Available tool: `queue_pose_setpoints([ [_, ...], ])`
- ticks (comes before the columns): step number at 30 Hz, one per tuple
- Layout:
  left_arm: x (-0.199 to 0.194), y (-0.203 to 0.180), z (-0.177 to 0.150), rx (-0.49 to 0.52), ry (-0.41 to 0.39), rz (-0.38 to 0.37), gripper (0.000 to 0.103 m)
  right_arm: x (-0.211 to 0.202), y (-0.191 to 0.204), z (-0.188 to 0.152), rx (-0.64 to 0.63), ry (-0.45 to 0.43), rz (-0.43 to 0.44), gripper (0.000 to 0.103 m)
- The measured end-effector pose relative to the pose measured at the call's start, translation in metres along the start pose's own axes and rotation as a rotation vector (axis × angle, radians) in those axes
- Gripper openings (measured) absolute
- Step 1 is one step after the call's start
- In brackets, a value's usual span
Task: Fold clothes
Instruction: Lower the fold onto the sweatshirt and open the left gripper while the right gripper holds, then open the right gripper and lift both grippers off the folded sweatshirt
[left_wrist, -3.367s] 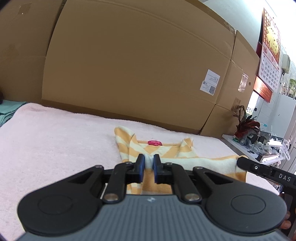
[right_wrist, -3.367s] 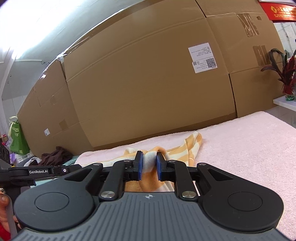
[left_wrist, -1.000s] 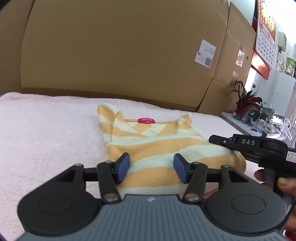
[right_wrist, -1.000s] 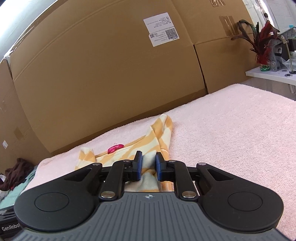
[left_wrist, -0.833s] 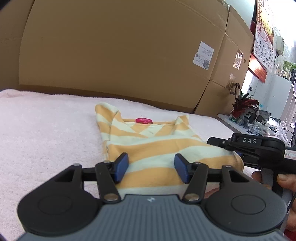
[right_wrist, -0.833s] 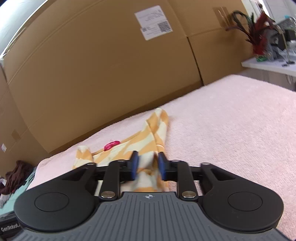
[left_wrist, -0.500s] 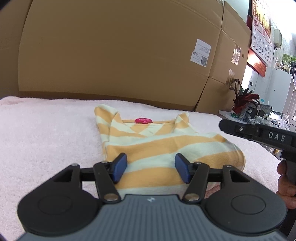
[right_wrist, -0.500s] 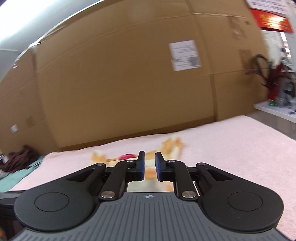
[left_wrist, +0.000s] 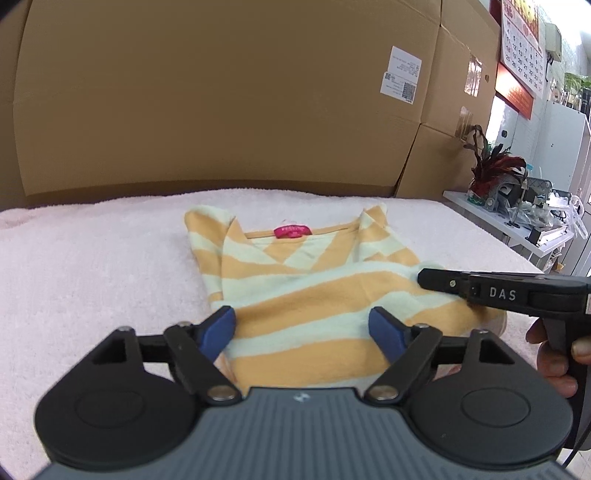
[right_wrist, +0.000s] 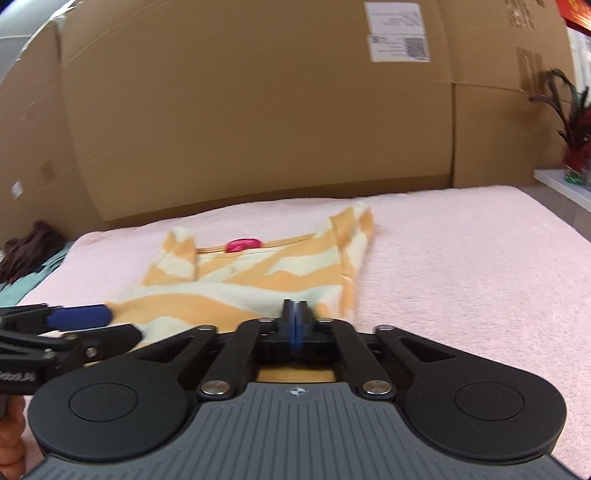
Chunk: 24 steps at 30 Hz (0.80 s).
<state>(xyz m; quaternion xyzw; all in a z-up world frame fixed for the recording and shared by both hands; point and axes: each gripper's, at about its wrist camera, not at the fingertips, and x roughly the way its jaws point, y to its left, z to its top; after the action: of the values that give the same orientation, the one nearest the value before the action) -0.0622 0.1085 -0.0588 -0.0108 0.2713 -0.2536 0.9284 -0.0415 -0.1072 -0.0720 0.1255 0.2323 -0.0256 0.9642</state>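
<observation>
A folded shirt (left_wrist: 314, 295) with orange and pale stripes and a pink neck label lies flat on the pink towel-covered surface (left_wrist: 92, 266). My left gripper (left_wrist: 301, 330) hovers over the shirt's near hem. Its jaws are opening wide, and the blue pads (left_wrist: 218, 328) stand apart without pressing the cloth. My right gripper (right_wrist: 297, 321) is shut with its pads together and nothing between them, just above the shirt (right_wrist: 251, 291) near its right edge. The right gripper (left_wrist: 424, 278) shows side-on in the left wrist view, and the left gripper (right_wrist: 123, 325) at the lower left in the right wrist view.
Large cardboard boxes (left_wrist: 221, 110) wall off the far side of the surface. A white shelf with a red-leaved plant (left_wrist: 491, 166) and clutter stands to the right. Dark and teal clothes (right_wrist: 26, 254) lie off the left end. A person's fingers (left_wrist: 554, 354) hold the right gripper's handle.
The right gripper let go of the shirt's edge, rose a little and shut empty. The left jaws spread wider over the hem. The shirt now lies flat.
</observation>
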Motion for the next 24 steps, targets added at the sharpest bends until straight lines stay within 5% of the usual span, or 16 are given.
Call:
queue_pose_setpoints([
  [9,-0.002,0.003,-0.003,-0.038,0.000,0.006,0.089,-0.028,-0.008,-0.005,0.087,-0.056,-0.059,0.000],
  [10,-0.002,0.004,-0.004,-0.043,0.000,0.004,0.089,-0.036,-0.008,-0.006,0.084,-0.072,-0.090,0.008],
  [13,-0.003,0.002,-0.004,-0.036,-0.001,0.012,0.089,-0.061,-0.003,-0.012,0.049,-0.133,-0.076,0.010],
  [17,-0.003,0.001,-0.004,-0.039,0.014,0.034,0.096,-0.069,0.015,-0.016,-0.008,-0.121,0.002,0.014],
  [24,-0.002,0.014,-0.007,-0.122,0.037,0.004,0.099,-0.050,-0.005,-0.021,0.066,-0.057,-0.034,0.024],
])
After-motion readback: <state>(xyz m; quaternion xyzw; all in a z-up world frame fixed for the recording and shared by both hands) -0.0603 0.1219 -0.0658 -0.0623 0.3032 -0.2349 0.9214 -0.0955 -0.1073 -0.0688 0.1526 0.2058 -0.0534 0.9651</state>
